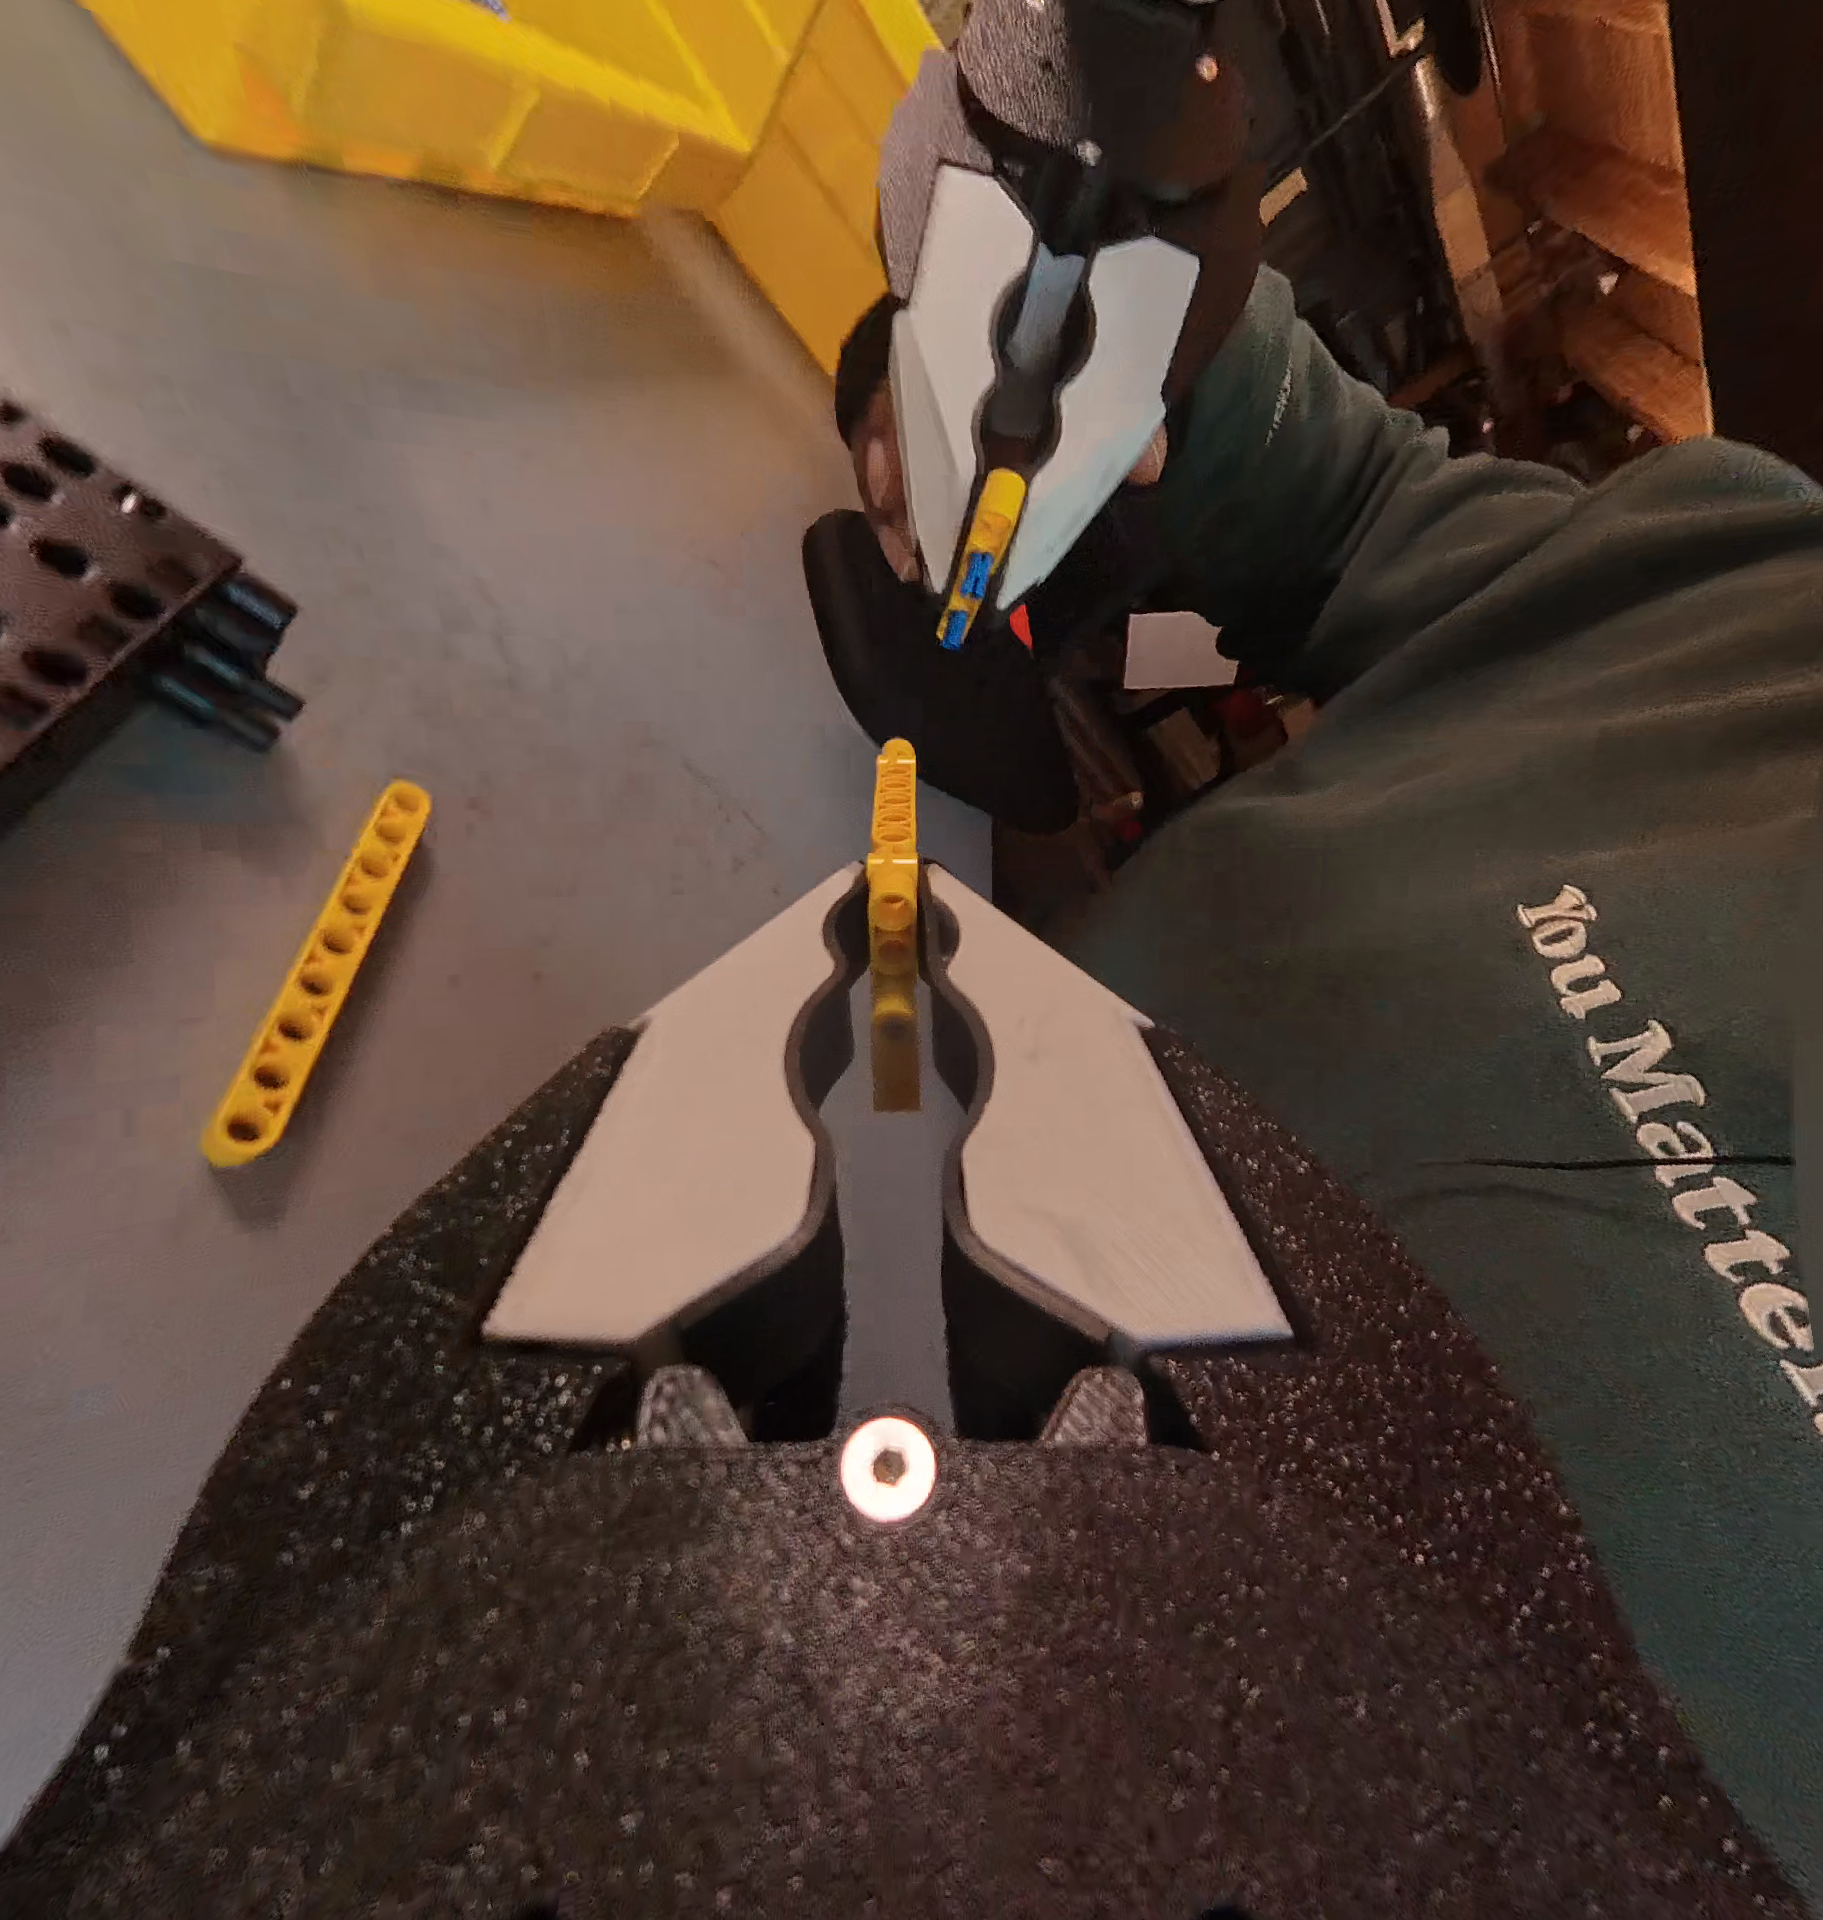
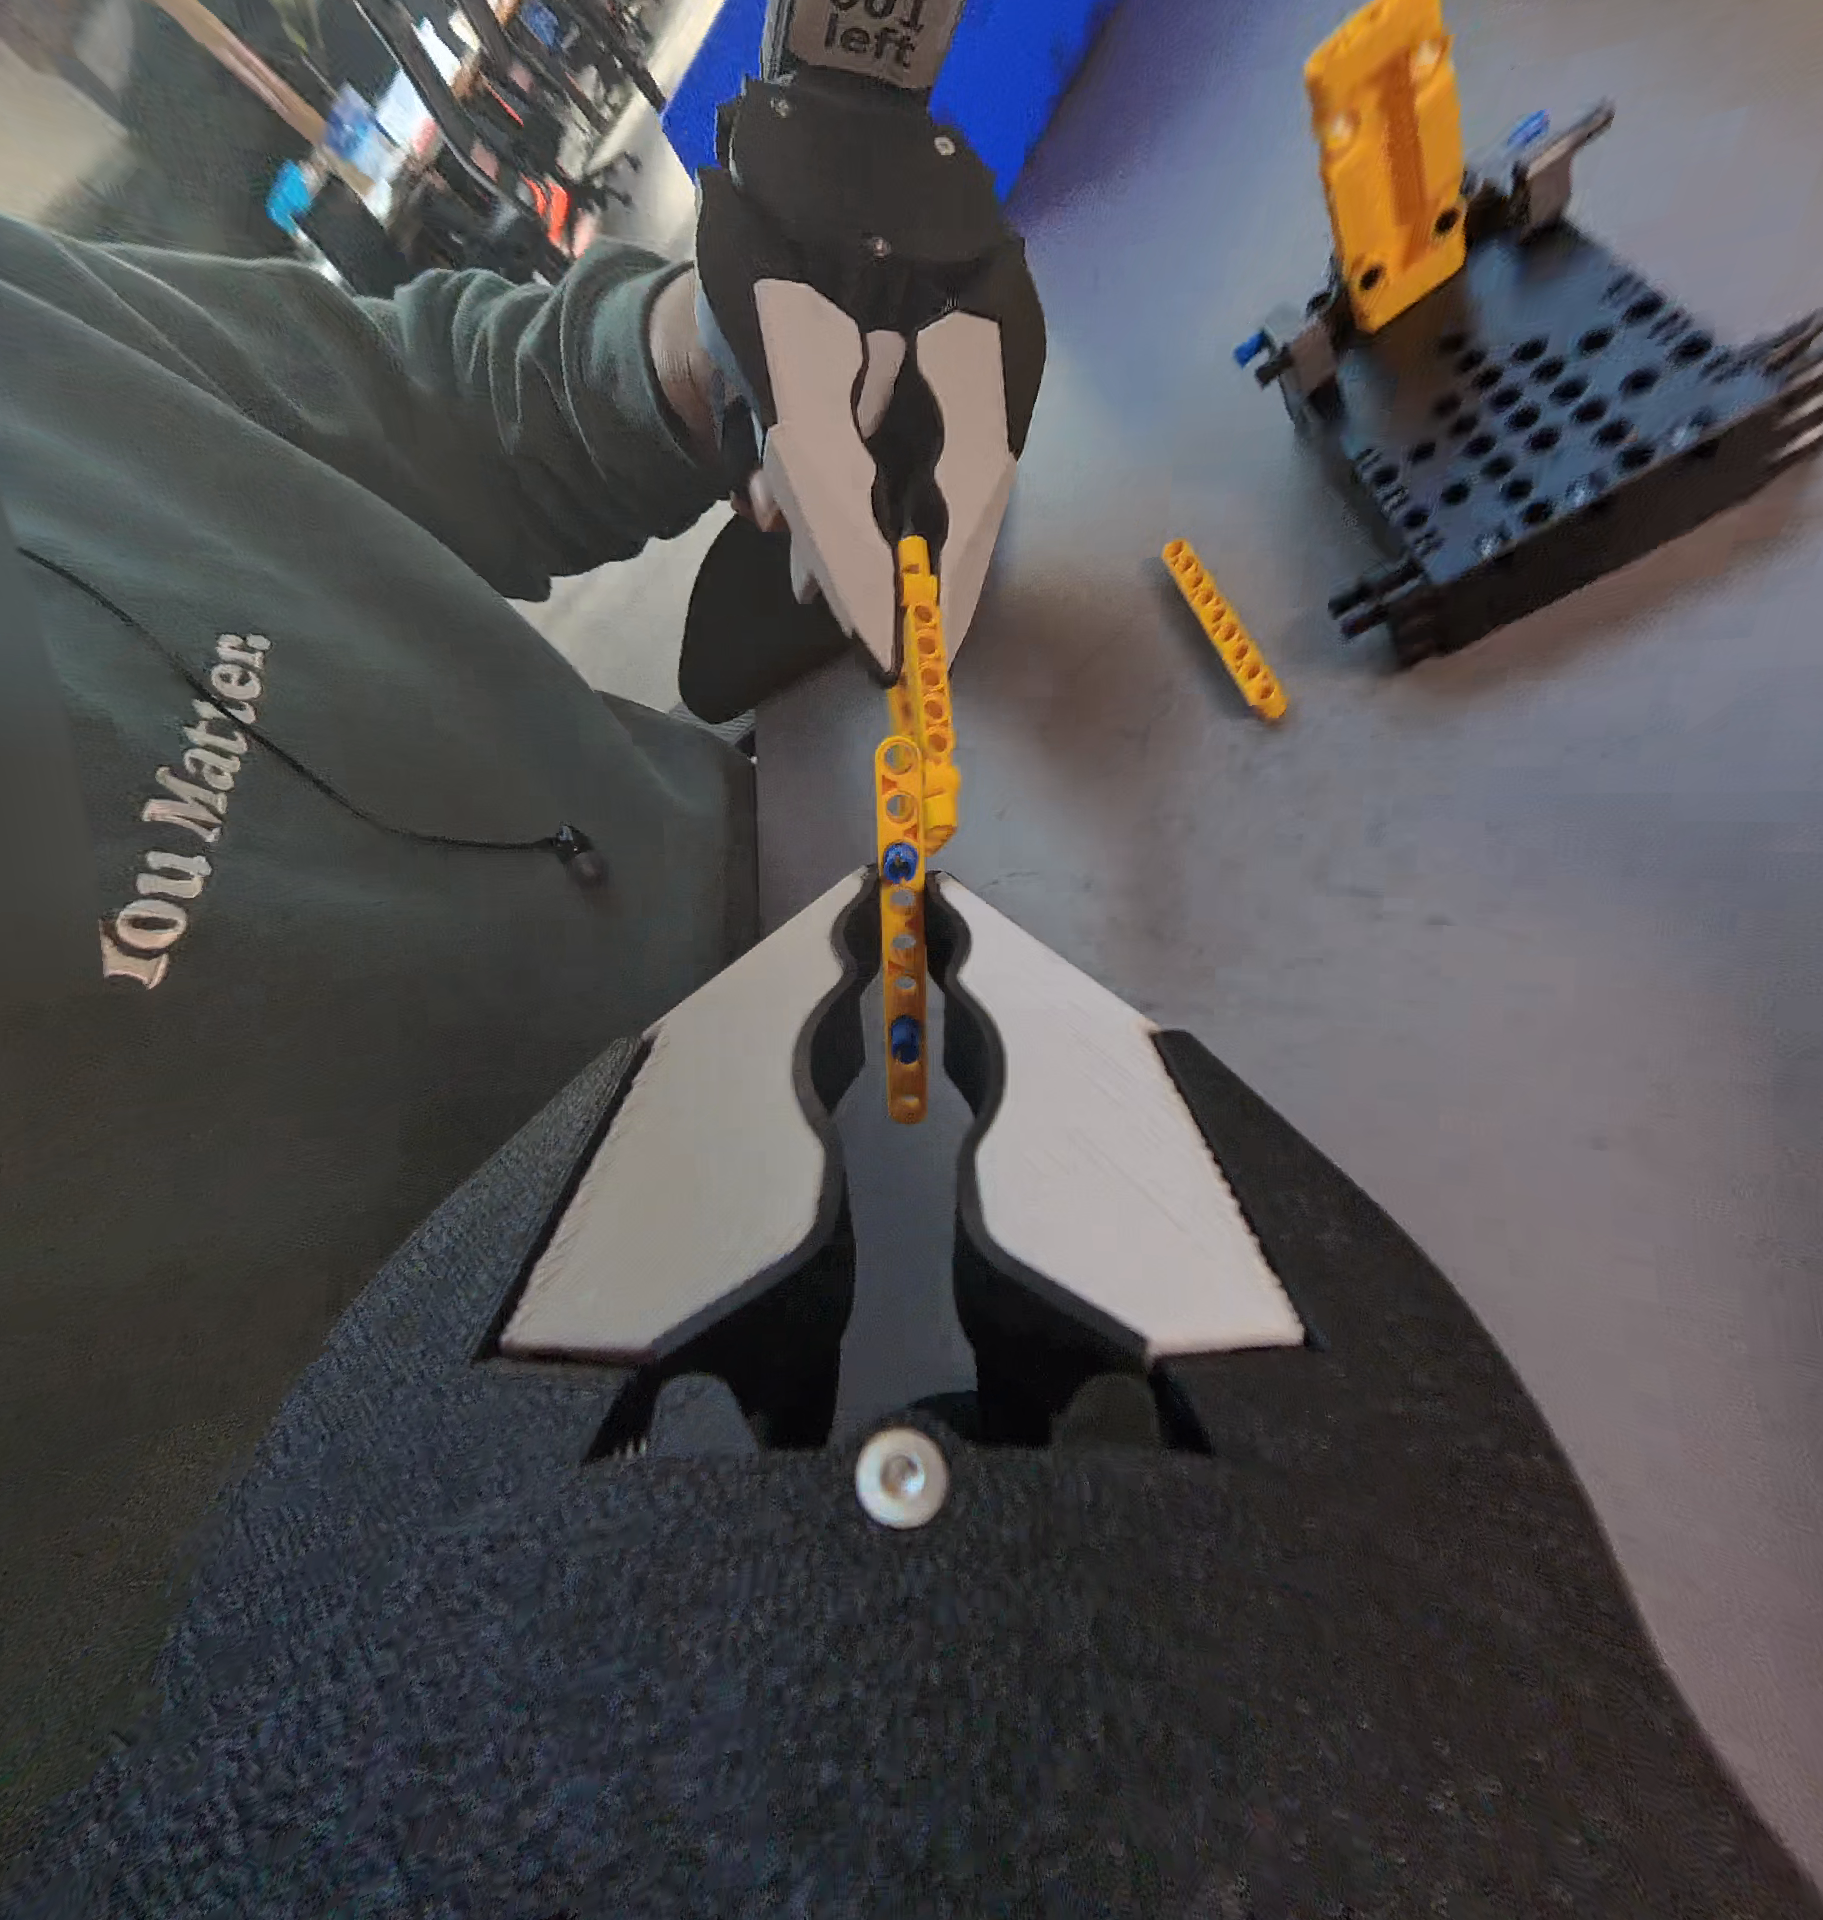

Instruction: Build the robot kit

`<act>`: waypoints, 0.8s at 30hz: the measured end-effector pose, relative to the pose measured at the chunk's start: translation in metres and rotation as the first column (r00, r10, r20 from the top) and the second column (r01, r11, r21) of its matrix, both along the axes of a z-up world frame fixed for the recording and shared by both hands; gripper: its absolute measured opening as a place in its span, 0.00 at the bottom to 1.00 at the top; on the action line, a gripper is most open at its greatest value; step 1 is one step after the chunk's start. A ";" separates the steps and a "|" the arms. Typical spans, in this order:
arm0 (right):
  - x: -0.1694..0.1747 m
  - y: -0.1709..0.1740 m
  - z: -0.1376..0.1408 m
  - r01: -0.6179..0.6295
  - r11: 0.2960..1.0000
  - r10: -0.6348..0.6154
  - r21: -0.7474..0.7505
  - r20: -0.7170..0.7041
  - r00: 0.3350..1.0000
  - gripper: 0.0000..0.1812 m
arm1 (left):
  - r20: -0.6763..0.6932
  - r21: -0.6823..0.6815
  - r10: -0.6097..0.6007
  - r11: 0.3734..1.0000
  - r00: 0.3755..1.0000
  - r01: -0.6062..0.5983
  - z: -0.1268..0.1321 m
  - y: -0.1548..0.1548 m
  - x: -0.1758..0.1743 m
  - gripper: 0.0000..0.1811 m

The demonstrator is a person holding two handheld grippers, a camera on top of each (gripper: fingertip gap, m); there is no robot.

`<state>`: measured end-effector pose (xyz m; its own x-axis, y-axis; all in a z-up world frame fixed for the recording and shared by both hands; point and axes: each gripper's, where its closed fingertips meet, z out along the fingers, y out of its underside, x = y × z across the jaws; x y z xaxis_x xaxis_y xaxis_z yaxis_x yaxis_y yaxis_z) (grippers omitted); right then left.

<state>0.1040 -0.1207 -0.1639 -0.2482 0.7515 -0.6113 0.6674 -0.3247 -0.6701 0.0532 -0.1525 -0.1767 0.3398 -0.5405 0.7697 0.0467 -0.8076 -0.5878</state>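
My left gripper (image 1: 894, 878) is shut on a yellow holed beam (image 1: 895, 810), held edge-on above the grey table. My right gripper (image 2: 902, 878) is shut on a yellow holed beam with blue pins (image 2: 902, 935). In the left wrist view the right gripper (image 1: 974, 597) faces me, its beam with blue pins (image 1: 980, 556) pointing my way. In the right wrist view the left gripper (image 2: 912, 613) holds its beam (image 2: 928, 665), whose end sits beside the tip of my pinned beam; contact is unclear. A third yellow beam (image 1: 317, 971) lies loose on the table; it also shows in the right wrist view (image 2: 1224, 629).
A black perforated plate assembly (image 2: 1572, 447) with an upright orange block (image 2: 1390, 156) stands on the table; its corner shows in the left wrist view (image 1: 55, 582). Yellow bins (image 1: 533, 94) stand at the back. A person in a dark green sweatshirt (image 1: 1509, 831) sits close by. The tips of one gripper are about 7 cm away from the tips of the other.
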 end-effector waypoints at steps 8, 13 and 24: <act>-0.026 -0.003 0.029 -0.210 0.913 0.202 0.349 0.059 0.978 0.04 | -0.316 0.481 0.019 0.865 0.949 0.143 0.020 0.016 0.027 0.04; -0.025 -0.003 0.015 -0.278 0.873 0.235 0.400 0.154 0.960 0.04 | -0.320 0.487 0.002 0.858 0.947 0.162 0.017 0.023 0.033 0.04; -0.025 -0.004 0.011 -0.277 0.896 0.233 0.347 0.165 0.958 0.04 | -0.234 0.443 -0.031 0.887 0.972 0.134 0.016 0.023 0.035 0.03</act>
<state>0.0792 -0.1247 -0.1533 -0.4056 0.8467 -0.3443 0.7744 0.1182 -0.6215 0.0880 -0.1300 -0.1609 0.4068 -0.8448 0.3476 -0.1770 -0.4462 -0.8773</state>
